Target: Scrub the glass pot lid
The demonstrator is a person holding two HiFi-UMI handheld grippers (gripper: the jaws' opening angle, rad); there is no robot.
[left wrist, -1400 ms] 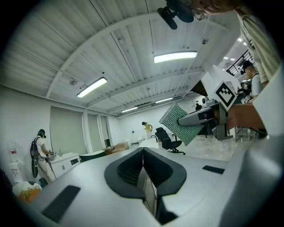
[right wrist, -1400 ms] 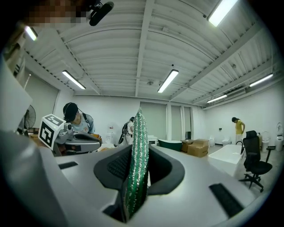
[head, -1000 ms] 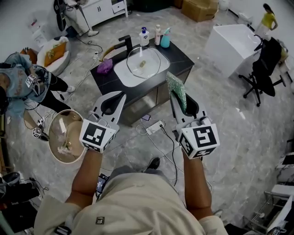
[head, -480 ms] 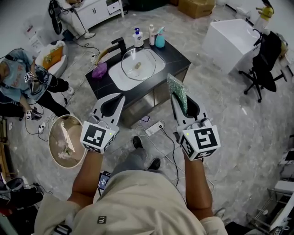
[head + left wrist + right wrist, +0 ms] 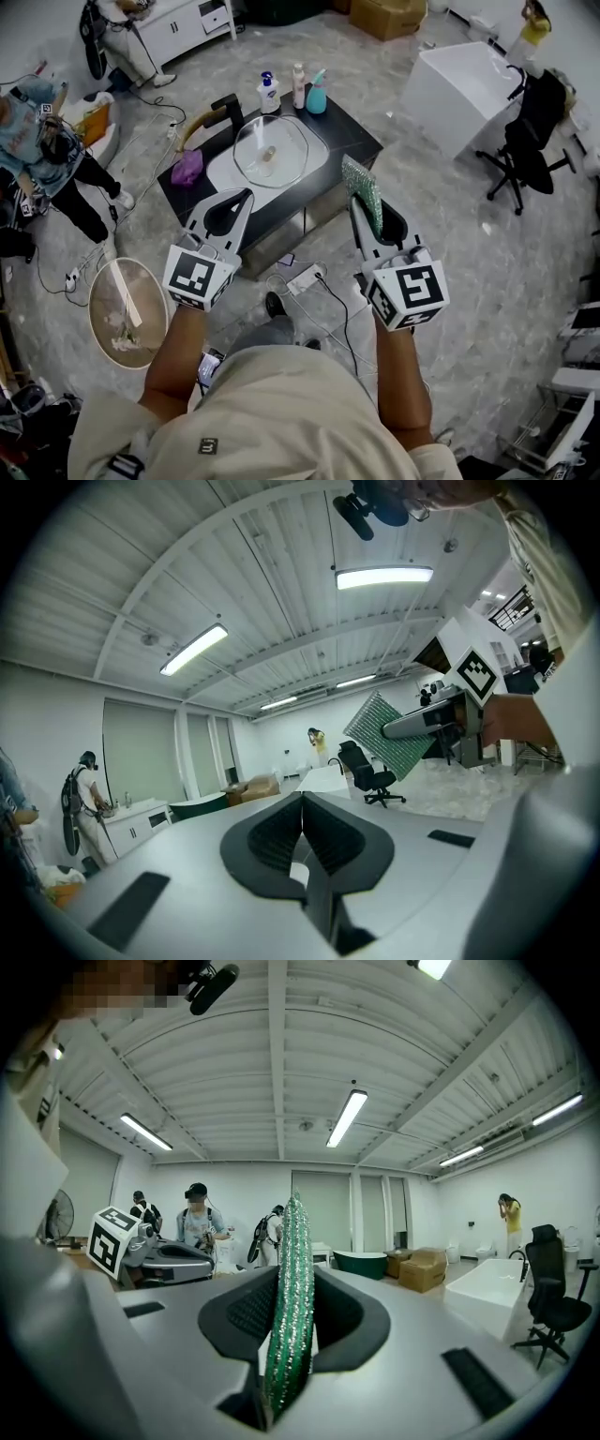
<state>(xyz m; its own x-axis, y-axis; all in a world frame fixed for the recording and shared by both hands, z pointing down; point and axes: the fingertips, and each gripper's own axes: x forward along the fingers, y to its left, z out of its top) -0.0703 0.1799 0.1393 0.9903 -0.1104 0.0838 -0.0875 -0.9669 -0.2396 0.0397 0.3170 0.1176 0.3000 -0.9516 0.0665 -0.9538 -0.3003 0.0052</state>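
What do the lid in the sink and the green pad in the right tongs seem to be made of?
Lid: apparently clear, glossy glass; the white sink shows through it. Pad: probably a thin woven scouring cloth with metallic thread, going by its glittery green mesh.

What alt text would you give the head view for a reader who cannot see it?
Seen from above, a person holds two grippers: the right gripper clamps a green scrub pad, the left gripper is shut and empty. Ahead, untouched, a glass pot lid lies in the white basin of a black counter.
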